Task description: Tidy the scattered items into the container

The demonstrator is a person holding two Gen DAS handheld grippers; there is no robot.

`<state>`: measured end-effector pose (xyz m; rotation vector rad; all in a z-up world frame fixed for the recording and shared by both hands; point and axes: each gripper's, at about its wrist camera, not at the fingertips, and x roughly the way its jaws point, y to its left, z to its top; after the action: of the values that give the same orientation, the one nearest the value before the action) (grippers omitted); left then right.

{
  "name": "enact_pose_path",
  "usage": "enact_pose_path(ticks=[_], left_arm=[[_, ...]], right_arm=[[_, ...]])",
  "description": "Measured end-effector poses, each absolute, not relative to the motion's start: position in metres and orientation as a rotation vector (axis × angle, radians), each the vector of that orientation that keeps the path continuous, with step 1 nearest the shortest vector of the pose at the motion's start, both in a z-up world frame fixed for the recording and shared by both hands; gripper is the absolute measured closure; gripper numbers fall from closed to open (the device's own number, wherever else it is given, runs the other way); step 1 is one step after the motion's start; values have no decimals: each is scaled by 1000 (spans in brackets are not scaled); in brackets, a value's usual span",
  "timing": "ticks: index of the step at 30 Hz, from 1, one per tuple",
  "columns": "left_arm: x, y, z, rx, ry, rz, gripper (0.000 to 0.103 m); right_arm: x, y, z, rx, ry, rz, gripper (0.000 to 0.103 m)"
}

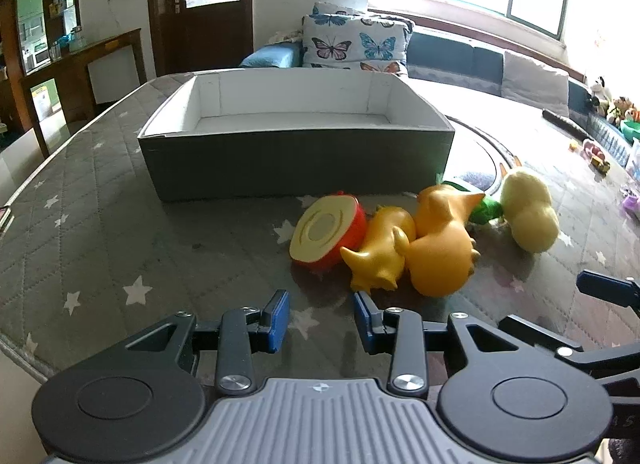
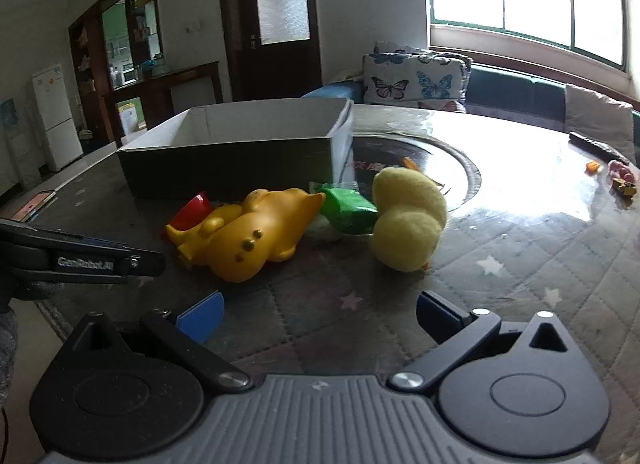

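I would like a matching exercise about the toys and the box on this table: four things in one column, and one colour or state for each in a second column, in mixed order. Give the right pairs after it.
Things
1. box
2. toy apple half
3. plush duck
4. block

Colour or state
A. green, lying between the orange rubber toys and the duck
B. pale yellow and fuzzy, on its side
C. dark outside, white inside, nothing seen in it
D. red skin, cream cut face showing

Pairs: 1-C, 2-D, 3-B, 4-A
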<state>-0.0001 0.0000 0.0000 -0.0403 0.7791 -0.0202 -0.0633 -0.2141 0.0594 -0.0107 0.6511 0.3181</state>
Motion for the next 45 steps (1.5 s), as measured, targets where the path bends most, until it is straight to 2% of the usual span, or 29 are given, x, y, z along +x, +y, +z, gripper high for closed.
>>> enact_pose_path(ticks=[45], left_arm=[[-5, -16, -7, 53, 849, -57, 65]], right_arm=[[-60, -196, 52, -63, 747, 358, 0]])
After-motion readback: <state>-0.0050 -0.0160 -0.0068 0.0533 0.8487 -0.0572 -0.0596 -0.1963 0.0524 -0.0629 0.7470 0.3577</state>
